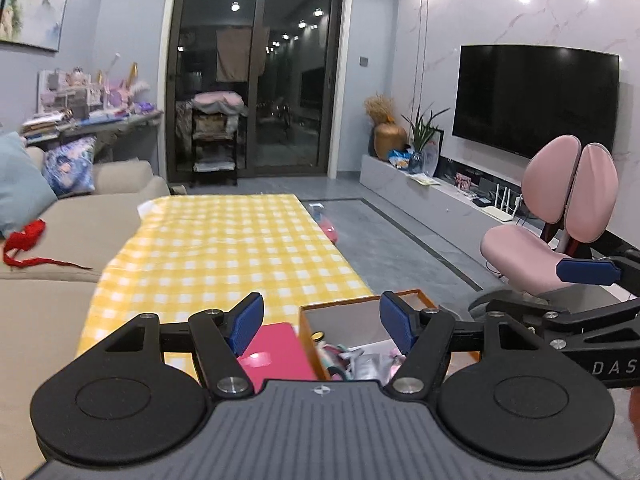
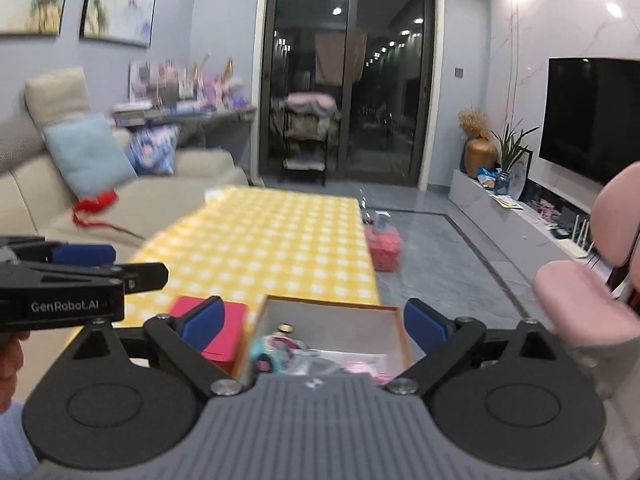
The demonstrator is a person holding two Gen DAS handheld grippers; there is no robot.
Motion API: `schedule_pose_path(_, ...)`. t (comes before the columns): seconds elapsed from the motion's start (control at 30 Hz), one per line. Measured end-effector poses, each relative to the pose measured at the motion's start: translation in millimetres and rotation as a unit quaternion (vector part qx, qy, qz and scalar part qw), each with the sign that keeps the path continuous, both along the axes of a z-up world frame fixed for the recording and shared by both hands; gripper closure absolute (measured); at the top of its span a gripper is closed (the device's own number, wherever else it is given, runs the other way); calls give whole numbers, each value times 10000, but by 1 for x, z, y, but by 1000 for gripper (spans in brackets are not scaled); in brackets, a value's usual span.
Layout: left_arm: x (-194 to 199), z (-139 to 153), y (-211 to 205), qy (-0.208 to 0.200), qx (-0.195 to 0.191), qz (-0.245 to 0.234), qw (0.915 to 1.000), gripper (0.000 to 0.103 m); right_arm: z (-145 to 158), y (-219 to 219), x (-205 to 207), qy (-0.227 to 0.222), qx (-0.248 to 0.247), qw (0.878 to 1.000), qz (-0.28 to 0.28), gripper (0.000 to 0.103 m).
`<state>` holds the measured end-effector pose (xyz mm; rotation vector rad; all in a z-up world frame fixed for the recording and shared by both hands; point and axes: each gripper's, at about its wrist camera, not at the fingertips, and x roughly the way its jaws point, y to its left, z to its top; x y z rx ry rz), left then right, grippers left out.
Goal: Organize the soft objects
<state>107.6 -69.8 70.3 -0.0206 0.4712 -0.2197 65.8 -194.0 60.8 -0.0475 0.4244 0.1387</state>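
- Left gripper [image 1: 322, 326]: jaws spread wide, nothing between the blue pads [image 1: 245, 322]; held above the near end of the table, over the gap between the pink box and the orange-walled box
- Right gripper [image 2: 314, 322]: jaws spread wide and empty, straddling the orange-walled box [image 2: 332, 304] at 6 o'clock of the right wrist view; seen again at 3 o'clock of the left wrist view [image 1: 588, 272]
- Orange-walled box [image 1: 360, 304]: open-topped, at the near right corner of the table, holding a jumble of small soft items [image 2: 280, 350] in teal, pink and white; individual pieces too blurred to name
- Pink box [image 1: 276, 354]: flat, just beside the orange-walled box on its 9 o'clock side, resting on the cloth
- Table [image 1: 224, 248]: covered by a yellow-and-white checked cloth, running toward 12 o'clock
- Sofa [image 1: 80, 220]: beige, at 9 o'clock, carrying a red cloth [image 1: 24, 242], a light blue cushion [image 1: 18, 180] and a patterned cushion [image 1: 70, 166]
- Pink chair [image 1: 552, 216]: at 3 o'clock, beside the table
- Pink basket [image 2: 384, 248]: on the floor at the table's right edge
- Television [image 1: 536, 100]: dark, wall-mounted at 2 o'clock
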Motion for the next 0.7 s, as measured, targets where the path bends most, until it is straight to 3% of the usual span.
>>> schedule_pose_path(0.13,-29,-3,16,-118,57,209,9997,23,-20,22,-23,-76,182,9998,-10,7)
schedule_pose_path(0.23,-52,-11,32,-313,9,533,9981,16,-39,39,-35,55,325,9994,-51,7)
schedule_pose_path(0.4,-75,-31,51,-268,354,843,9954,15,-68,58,-53,173,-82,9996,-196,7)
schedule_pose_path(0.5,-84,-47,51,-218,731,1077,9912,15,-78,58,-58,245,-87,9993,-269,6)
schedule_pose_path(0.7,-93,-71,55,191,465,1278,9905,15,-98,52,-59,465,-93,9976,-499,6)
